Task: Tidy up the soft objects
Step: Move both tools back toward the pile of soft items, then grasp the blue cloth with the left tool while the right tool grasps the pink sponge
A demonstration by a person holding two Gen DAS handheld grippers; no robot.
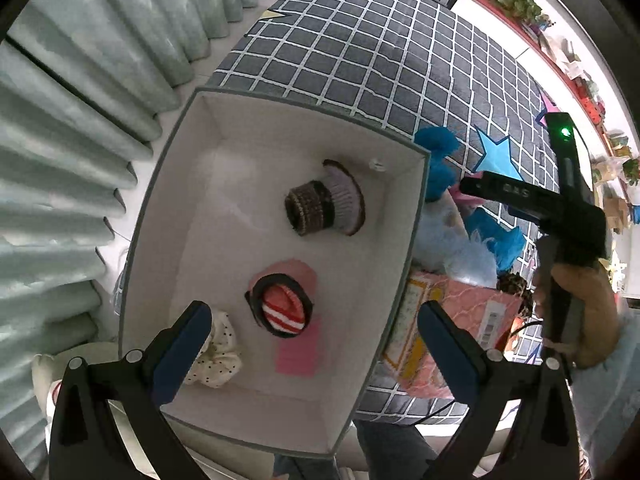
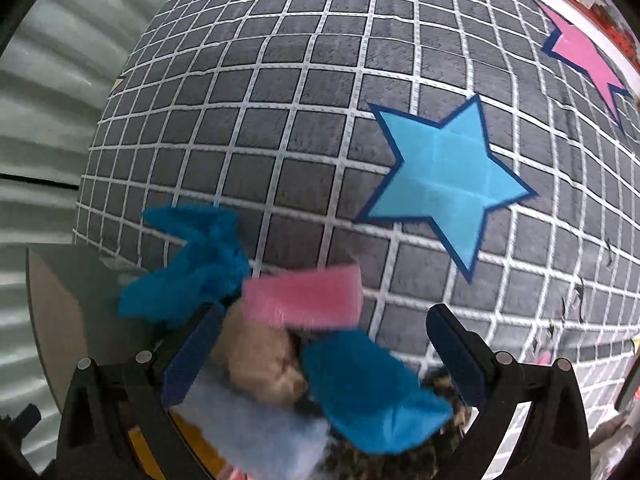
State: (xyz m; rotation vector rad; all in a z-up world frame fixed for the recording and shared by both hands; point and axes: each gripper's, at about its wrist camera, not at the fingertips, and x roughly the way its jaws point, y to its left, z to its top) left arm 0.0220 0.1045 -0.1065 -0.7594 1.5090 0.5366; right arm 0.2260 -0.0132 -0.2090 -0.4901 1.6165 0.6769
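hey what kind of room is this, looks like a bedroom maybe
Likely a bedroom or child's room: a grid-patterned quilt with star patches, pleated curtains, and a cluttered shelf along the wall.

you are looking into a white-lined open box with grey walls (image 1: 416, 216); its far left floor is lying bare, while a brown-and-black rolled sock (image 1: 310, 208), a red-striped rolled sock (image 1: 282, 312) and a cream dotted scrunchie (image 1: 216, 352) are crowding the middle and near left corner. a blue plush toy (image 2: 360, 392) is filling your right gripper's (image 2: 320, 356) spread fingers.
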